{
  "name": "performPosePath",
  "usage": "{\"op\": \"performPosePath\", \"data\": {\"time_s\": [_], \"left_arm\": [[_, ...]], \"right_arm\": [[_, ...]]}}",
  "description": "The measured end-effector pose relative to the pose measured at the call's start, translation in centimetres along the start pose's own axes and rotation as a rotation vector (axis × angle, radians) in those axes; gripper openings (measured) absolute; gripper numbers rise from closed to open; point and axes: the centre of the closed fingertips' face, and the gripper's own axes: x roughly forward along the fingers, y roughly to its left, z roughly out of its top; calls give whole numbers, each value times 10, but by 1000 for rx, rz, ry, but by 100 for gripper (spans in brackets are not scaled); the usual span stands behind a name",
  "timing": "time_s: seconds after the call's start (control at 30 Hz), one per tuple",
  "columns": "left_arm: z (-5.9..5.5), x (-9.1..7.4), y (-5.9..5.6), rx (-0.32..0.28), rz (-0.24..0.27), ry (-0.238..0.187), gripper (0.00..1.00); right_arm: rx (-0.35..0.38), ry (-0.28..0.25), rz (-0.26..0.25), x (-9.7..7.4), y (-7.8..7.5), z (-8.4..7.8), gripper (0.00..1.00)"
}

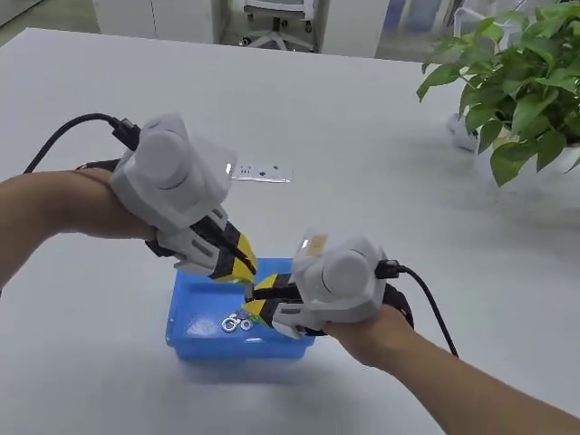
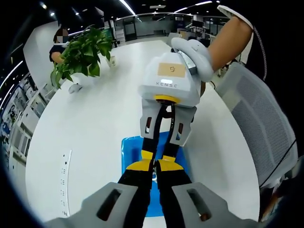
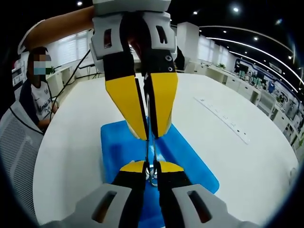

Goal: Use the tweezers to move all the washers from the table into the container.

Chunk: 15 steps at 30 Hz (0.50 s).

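Over the blue container (image 1: pixel 193 313), your two grippers meet tip to tip on one pair of tweezers (image 3: pixel 153 149).
Your left gripper (image 2: pixel 153 165) pinches the tweezers from above and your right gripper (image 3: pixel 152 167) is closed around them lower down, so their long axis runs from left to right gripper, slanting into the container. The washers (image 1: pixel 237 323) lie on its floor just below, nearer your right gripper: two, perhaps three, in a tight cluster.
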Motion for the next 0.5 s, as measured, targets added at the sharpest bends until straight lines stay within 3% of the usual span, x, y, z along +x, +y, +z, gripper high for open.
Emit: {"op": "performPosePath", "data": {"time_s": [0.5], "left_arm": [[-5,5,1,6,8,8,7]], "right_arm": [[-26,23,-6,5,-2,-6,11]]}}
